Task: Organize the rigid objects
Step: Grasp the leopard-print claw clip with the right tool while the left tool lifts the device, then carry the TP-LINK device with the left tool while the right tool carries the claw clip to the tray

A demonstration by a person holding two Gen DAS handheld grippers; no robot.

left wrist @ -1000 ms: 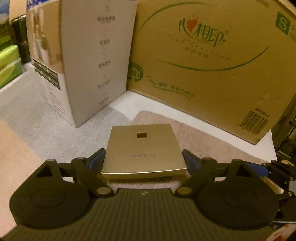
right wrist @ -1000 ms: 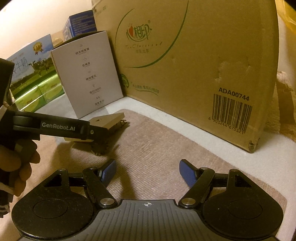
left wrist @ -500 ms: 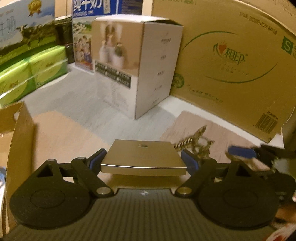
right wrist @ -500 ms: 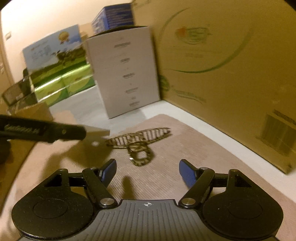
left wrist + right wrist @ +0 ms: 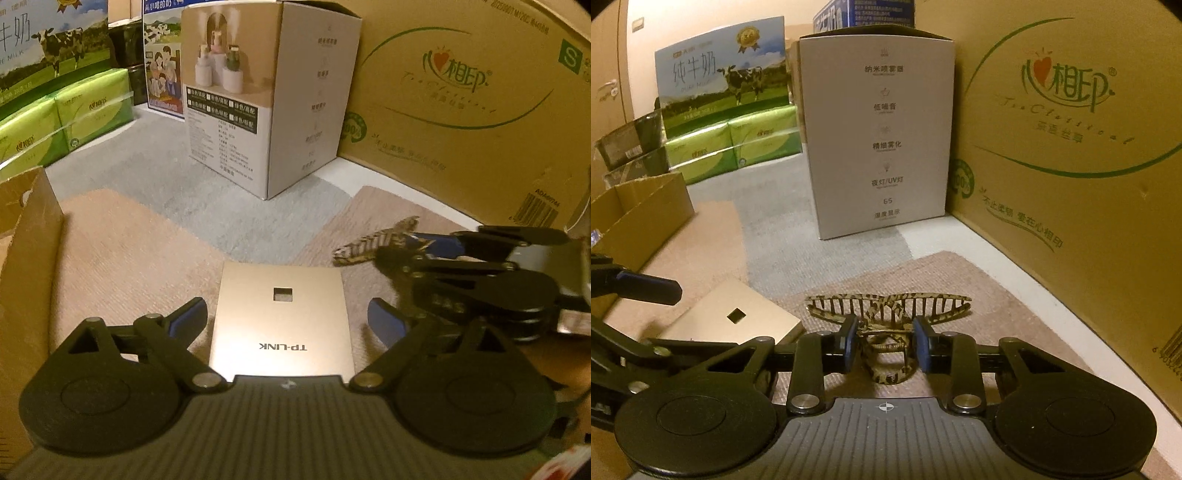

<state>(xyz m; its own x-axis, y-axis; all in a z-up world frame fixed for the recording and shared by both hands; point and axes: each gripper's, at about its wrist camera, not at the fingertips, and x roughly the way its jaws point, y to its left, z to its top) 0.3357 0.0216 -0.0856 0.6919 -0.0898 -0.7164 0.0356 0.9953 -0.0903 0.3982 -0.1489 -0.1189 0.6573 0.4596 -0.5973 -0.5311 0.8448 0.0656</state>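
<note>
Right gripper point(image 5: 886, 349), spread earlier, is now pinching the hair claw point(image 5: 888, 314). Left gripper point(image 5: 286, 319) is spreading, no longer clamping the router point(image 5: 281, 317), now lying on the mat point(image 5: 118, 251).

Left gripper point(image 5: 286, 319) now has its jaws spread wide, clear of the gold TP-LINK panel point(image 5: 281, 317) on both sides; half a second ago they pinched its edges. Panel now lies flat on the pink mat point(image 5: 122, 251) between the open fingers (logo facing the camera, upside down).

Right gripper point(image 5: 886, 349), open a moment ago with the tortoiseshell hair claw point(image 5: 888, 308) lying ahead of its jaws, is now closed on the claw's handle end, toothed wings sticking out past the pads point(image 5: 848, 343).
</note>
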